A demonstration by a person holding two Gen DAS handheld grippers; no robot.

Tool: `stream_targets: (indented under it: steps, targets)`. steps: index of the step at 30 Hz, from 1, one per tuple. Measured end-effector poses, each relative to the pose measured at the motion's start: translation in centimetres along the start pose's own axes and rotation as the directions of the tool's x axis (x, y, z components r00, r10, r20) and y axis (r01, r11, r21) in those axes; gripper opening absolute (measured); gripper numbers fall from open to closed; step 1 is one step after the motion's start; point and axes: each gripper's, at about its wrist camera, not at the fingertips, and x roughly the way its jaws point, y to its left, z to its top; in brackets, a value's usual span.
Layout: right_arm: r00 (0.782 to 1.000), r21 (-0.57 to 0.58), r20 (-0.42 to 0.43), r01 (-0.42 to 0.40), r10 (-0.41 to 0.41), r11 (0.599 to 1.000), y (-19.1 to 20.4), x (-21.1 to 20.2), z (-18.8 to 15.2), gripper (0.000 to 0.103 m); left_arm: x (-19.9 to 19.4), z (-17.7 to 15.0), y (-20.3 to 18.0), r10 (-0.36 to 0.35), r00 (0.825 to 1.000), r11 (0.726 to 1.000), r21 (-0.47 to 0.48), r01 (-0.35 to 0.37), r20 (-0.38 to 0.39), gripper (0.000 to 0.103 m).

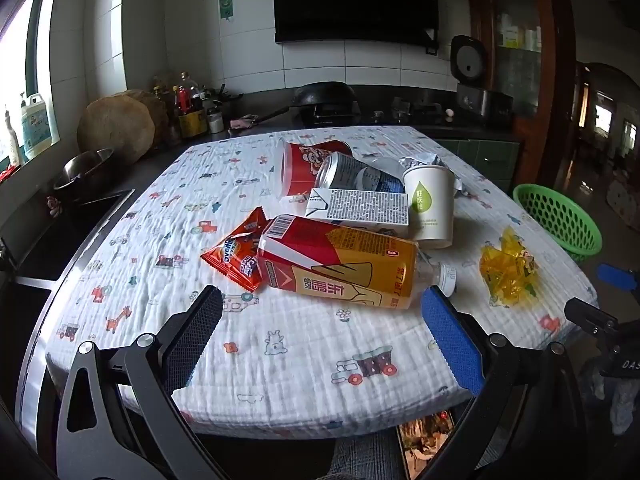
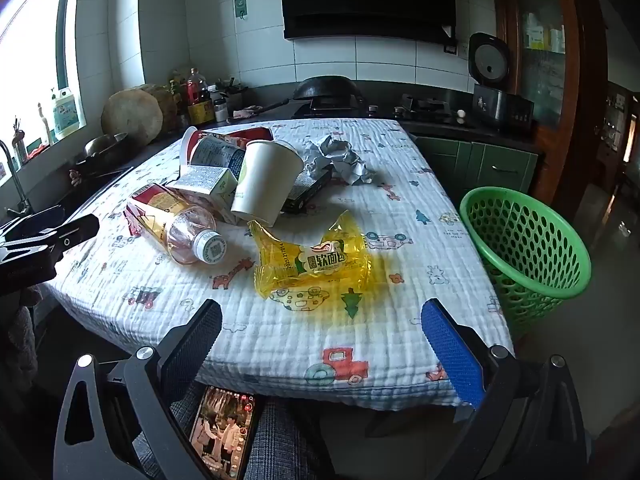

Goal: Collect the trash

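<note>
Trash lies heaped on a table with a patterned cloth [image 1: 280, 344]. Nearest my left gripper [image 1: 324, 300], which is open and empty, is a red and yellow drink carton [image 1: 340, 264] on its side, with an orange snack wrapper [image 1: 240, 252] to its left. Behind them are a white carton [image 1: 360, 208], a white paper cup [image 1: 430, 204], a can [image 1: 348, 174] and a red paper bucket [image 1: 304, 160]. My right gripper [image 2: 322, 316] is open and empty just short of a yellow bread wrapper [image 2: 312, 264]. A clear plastic bottle [image 2: 192, 236] and crumpled paper [image 2: 340, 156] lie nearby.
A green plastic basket [image 2: 528, 252] stands on the floor right of the table. A phone [image 2: 224, 432] with a lit screen rests on a person's lap below the table edge. Behind the table is a counter with a wok [image 1: 324, 96], bottles and a rice cooker [image 1: 476, 92].
</note>
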Motion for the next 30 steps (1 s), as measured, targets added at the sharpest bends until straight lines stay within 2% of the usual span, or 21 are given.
stream_targets:
  steps: [11,30]
  targets:
    - [0.999,-0.001,0.006,0.035,-0.035,0.999,-0.5,-0.3,0.1,0.097,-0.2,-1.4,-1.4,-0.043,0.999,0.998,0.041,0.042,0.006,0.097]
    - [0.998,0.014,-0.003,0.064,-0.064,0.998,-1.0,-0.1,0.4,0.097,0.0,-0.6,-2.6,-0.06,0.998,0.996,0.06,0.061,-0.015,0.096]
